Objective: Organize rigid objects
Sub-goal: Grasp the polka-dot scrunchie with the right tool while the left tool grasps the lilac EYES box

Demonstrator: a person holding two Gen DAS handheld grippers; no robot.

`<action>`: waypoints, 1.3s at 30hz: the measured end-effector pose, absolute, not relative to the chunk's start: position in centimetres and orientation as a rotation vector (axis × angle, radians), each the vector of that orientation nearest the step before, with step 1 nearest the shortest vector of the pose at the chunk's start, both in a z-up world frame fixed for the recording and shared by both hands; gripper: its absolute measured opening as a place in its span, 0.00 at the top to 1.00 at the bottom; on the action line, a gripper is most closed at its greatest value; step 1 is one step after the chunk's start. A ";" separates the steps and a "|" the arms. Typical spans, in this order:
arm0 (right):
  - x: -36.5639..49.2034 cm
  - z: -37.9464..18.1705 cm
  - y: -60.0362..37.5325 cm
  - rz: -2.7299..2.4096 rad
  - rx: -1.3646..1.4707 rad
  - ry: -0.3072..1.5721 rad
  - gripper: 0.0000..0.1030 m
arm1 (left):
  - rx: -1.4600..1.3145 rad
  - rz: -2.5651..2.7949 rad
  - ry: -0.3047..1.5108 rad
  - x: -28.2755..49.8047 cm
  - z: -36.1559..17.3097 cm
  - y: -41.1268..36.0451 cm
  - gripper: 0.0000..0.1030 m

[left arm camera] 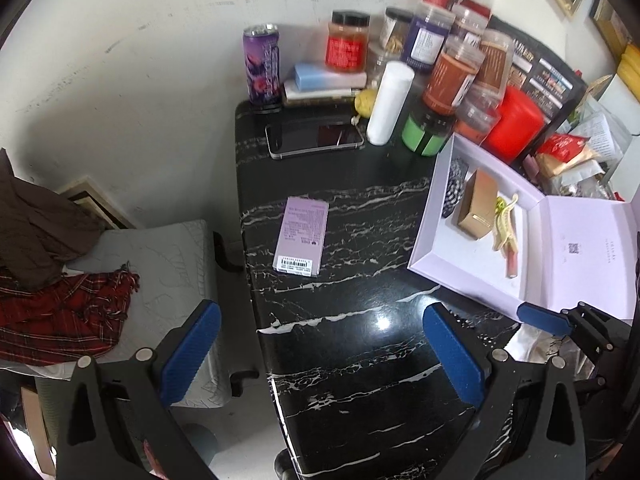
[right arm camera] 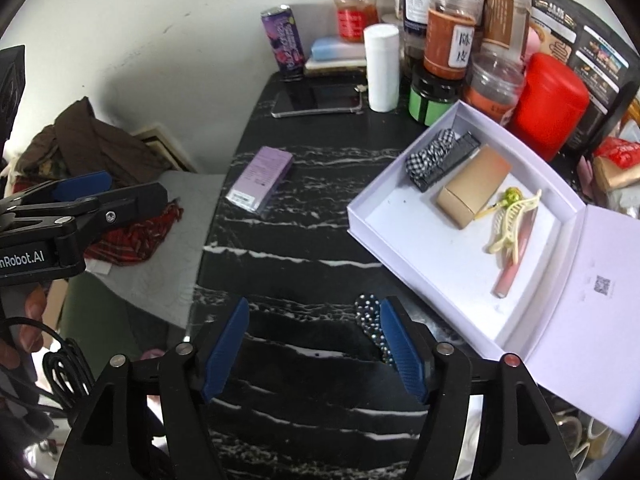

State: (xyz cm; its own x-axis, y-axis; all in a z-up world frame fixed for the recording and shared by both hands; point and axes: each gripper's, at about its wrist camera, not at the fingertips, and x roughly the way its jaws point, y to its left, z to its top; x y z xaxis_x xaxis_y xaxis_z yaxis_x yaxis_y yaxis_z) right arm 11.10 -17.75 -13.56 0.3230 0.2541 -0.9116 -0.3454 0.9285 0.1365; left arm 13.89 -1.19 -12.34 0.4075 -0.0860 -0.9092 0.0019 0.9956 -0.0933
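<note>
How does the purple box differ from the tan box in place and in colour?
The purple box lies flat on the black marble table, outside the white tray; the tan box lies inside that tray. The purple box bears printed text and a barcode; the tan box looks plain. Both are small closed cartons.

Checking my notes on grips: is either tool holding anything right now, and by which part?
Nothing. The left tool and the right tool both stand open over the table.
</note>
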 end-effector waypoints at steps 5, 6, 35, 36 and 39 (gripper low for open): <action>11.8 -16.0 -18.7 0.348 -0.083 1.205 0.33 | -0.095 -0.044 1.172 14.7 -14.6 -1.2 0.00; 11.9 -16.5 -18.8 0.343 -0.084 1.215 0.33 | -0.099 -0.042 1.172 14.9 -15.0 -1.2 0.00; 14.3 -24.3 -19.7 0.268 -0.169 1.354 0.57 | -0.041 -0.005 1.237 22.4 -26.0 -0.3 0.09; 14.4 -24.4 -19.7 0.268 -0.170 1.359 0.61 | -0.036 -0.006 1.235 22.4 -26.1 -0.4 0.10; 14.7 -24.7 -19.4 0.273 -0.168 1.364 0.71 | -0.012 0.004 1.219 22.6 -26.2 -0.3 0.24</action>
State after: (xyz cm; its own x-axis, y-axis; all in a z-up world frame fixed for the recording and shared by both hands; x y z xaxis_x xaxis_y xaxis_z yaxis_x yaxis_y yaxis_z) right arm 14.66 -19.39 -24.75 0.1810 0.0953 -0.9789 -0.2894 0.9564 0.0396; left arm 22.59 -0.34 -26.21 0.3447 -0.0028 -0.9387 -0.0097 0.9999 -0.0065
